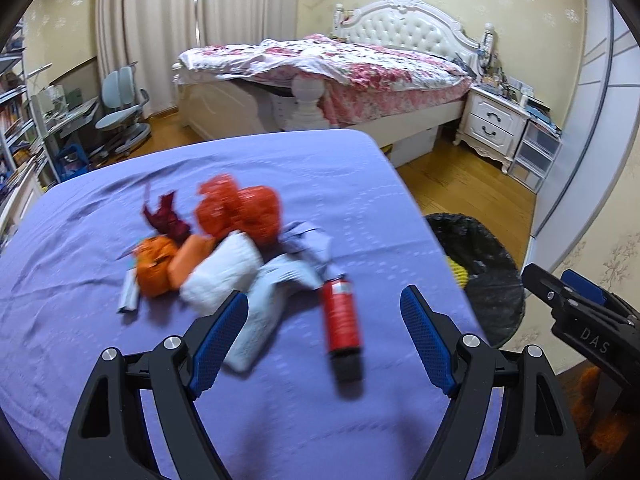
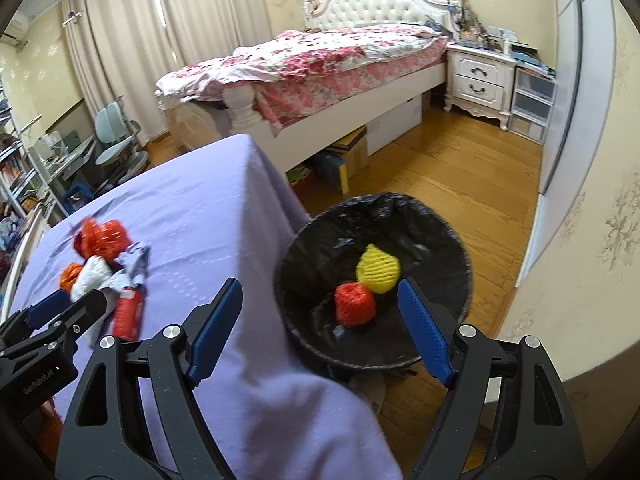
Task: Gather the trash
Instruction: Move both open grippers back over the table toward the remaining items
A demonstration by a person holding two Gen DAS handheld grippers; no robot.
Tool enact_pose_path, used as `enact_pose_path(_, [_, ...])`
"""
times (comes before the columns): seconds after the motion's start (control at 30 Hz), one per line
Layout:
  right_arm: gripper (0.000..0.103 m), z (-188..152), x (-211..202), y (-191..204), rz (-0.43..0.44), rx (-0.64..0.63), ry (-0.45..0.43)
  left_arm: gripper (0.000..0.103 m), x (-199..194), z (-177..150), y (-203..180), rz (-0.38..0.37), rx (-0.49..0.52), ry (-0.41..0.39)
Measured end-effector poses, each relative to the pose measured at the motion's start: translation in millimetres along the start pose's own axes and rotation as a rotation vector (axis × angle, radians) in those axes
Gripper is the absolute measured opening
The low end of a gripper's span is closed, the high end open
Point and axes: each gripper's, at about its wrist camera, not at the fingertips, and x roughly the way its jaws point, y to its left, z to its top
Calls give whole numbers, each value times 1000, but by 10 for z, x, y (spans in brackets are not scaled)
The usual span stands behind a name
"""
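A heap of trash lies on the purple-covered table (image 1: 100, 360): orange-red foam nets (image 1: 240, 210), a dark red wrapper (image 1: 166, 216), an orange packet (image 1: 154, 264), a white wad (image 1: 220, 276), pale bags and a red can (image 1: 340, 314). My left gripper (image 1: 324, 304) hangs open just in front of the heap, the red can lying between and beyond its fingertips, untouched. My right gripper (image 2: 320, 292) is open and empty above the near rim of the black-lined bin (image 2: 440, 224), which holds a yellow foam net (image 2: 378, 268) and a red one (image 2: 354, 304).
The bin stands on the wooden floor (image 2: 460, 176) right of the table's edge (image 2: 272, 176). Beyond are a bed with a floral cover (image 1: 340, 64), a white nightstand (image 1: 492, 124), a desk chair (image 1: 120, 108) and shelves at the left. The right gripper's body shows at the left wrist view's right edge.
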Motion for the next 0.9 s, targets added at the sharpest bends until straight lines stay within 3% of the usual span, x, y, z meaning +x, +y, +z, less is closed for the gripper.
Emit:
enact_pose_path(0.6, [75,-260,89,1227,117,-242,68,78,-139,-344,1192,180,-177,23])
enact_pose_path(0.67, [68,-276,125,1288,121,-255,77,78,-137,-386,1262,188,-180,27])
enact_pose_path(0.8, [64,-314,225,1429,122,-283,106,78,-90,-413,1350,196,-185,38])
enact_pose_path(0.9, [53,-347,296,1476,119,-295,134,78,-52,-413,1404,197,-194,46])
